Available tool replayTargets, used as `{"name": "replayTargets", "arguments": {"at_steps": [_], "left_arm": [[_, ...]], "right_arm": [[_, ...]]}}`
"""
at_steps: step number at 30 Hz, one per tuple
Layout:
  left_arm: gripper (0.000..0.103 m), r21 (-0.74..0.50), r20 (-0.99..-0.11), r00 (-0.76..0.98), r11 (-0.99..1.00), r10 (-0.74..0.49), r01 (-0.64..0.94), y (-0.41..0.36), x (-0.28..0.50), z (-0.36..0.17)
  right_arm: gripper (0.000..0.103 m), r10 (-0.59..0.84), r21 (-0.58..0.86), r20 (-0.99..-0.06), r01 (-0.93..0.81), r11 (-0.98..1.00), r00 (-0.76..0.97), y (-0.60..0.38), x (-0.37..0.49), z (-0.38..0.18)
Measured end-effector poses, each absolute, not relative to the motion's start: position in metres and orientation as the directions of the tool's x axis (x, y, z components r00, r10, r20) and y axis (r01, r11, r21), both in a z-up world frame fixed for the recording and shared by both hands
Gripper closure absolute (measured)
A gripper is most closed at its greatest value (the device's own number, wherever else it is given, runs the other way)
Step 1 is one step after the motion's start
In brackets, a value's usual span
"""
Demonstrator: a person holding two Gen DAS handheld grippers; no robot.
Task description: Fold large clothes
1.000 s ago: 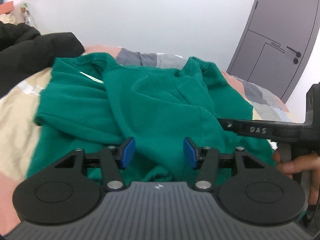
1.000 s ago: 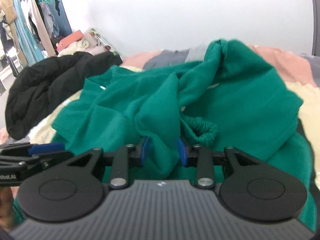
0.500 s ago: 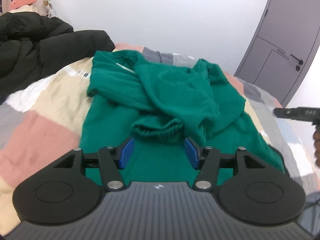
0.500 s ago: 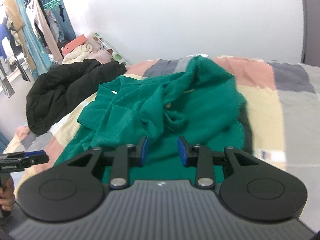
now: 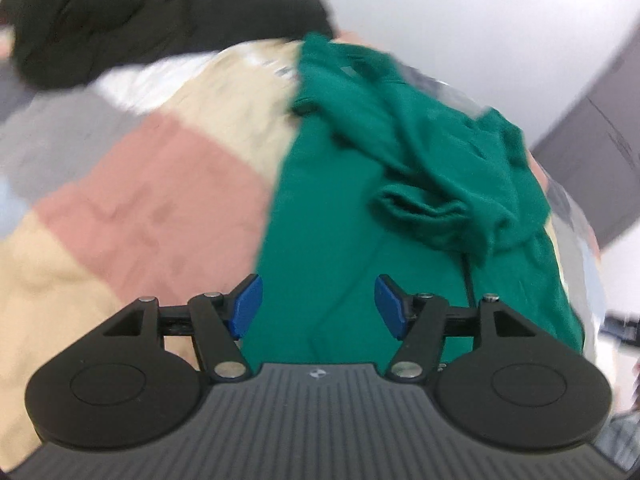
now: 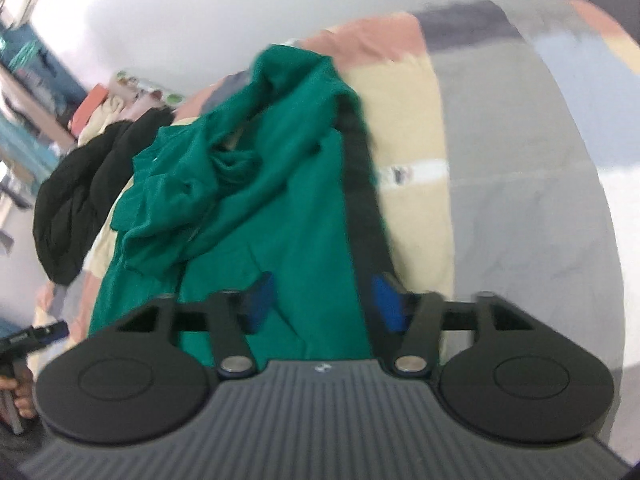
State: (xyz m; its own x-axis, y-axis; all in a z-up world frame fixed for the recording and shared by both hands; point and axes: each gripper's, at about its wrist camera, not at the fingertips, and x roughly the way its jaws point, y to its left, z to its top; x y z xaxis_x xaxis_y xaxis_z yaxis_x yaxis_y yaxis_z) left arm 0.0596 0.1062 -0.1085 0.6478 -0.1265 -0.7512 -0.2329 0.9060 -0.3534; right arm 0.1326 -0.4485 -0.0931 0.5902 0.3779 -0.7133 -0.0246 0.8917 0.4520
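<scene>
A large green sweatshirt (image 5: 340,216) lies lengthwise on the bed, its sleeves bunched in a heap over the upper body (image 6: 224,176). My left gripper (image 5: 319,306) hovers over the garment's near left hem. Its jaws are opening and the blue pads touch nothing. My right gripper (image 6: 323,303) hangs above the near right edge, where a dark strip runs along the cloth. Its jaws are opening too, and the fabric lies below the pads, not between them. Both views are blurred and tilted.
The patchwork quilt (image 5: 140,200) of pink, cream and grey covers the bed (image 6: 500,200). A black jacket (image 5: 140,20) is piled at the far left (image 6: 76,188). A grey door (image 5: 592,160) stands at the right. The left gripper and a hand (image 6: 24,384) show at the lower left.
The right gripper let go of the green fabric and its jaws spread wide. Both grippers drew back toward the near hem, apart and rolled. The left jaws widened a little.
</scene>
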Motion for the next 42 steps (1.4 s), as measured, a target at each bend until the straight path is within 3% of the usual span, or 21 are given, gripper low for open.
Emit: {"name": "replayTargets", "arguments": {"at_steps": [1,9,14,18,23,28,31,34,38,42], "left_arm": [[0.035,-0.375,-0.757,0.641,0.89,-0.131,-0.261,0.114,0.06,-0.113],[0.035,-0.492,-0.814,0.527,0.772,-0.245,-0.402,0.138,0.08,-0.162],[0.027,-0.514,-0.817,0.489,0.771,-0.305,-0.377,0.128,0.09,-0.174],[0.027,-0.579,-0.77,0.517,0.751,-0.375,-0.317,0.124,0.085,-0.168],[0.027,-0.722,-0.629,0.583,0.664,-0.515,-0.194,0.122,0.076,-0.156],[0.027,-0.639,-0.722,0.533,0.722,-0.442,-0.267,0.118,0.077,-0.16],[0.027,-0.539,-0.808,0.471,0.766,-0.354,-0.35,0.12,0.08,-0.168],[0.027,-0.497,-0.837,0.441,0.787,-0.324,-0.365,0.117,0.081,-0.171],[0.027,-0.52,-0.823,0.435,0.793,-0.366,-0.318,0.11,0.082,-0.169],[0.028,-0.616,-0.75,0.458,0.754,-0.476,-0.226,0.106,0.077,-0.163]], "right_arm": [[0.023,0.386,0.469,-0.714,-0.009,0.883,0.584,-0.453,0.133,-0.099],[0.024,0.482,0.573,-0.72,0.035,0.819,0.499,-0.47,0.154,-0.147],[0.022,0.501,0.571,-0.729,0.011,0.821,0.466,-0.458,0.161,-0.17],[0.021,0.563,0.621,-0.687,-0.032,0.783,0.46,-0.459,0.163,-0.171],[0.021,0.689,0.696,-0.581,-0.174,0.696,0.432,-0.455,0.153,-0.156],[0.022,0.637,0.639,-0.634,-0.166,0.751,0.439,-0.461,0.145,-0.153],[0.023,0.556,0.56,-0.7,-0.139,0.817,0.449,-0.467,0.141,-0.155],[0.022,0.456,0.454,-0.748,-0.129,0.881,0.482,-0.47,0.134,-0.159],[0.022,0.494,0.496,-0.747,-0.121,0.86,0.445,-0.472,0.134,-0.176],[0.021,0.669,0.664,-0.63,-0.173,0.728,0.395,-0.469,0.135,-0.177]]}}
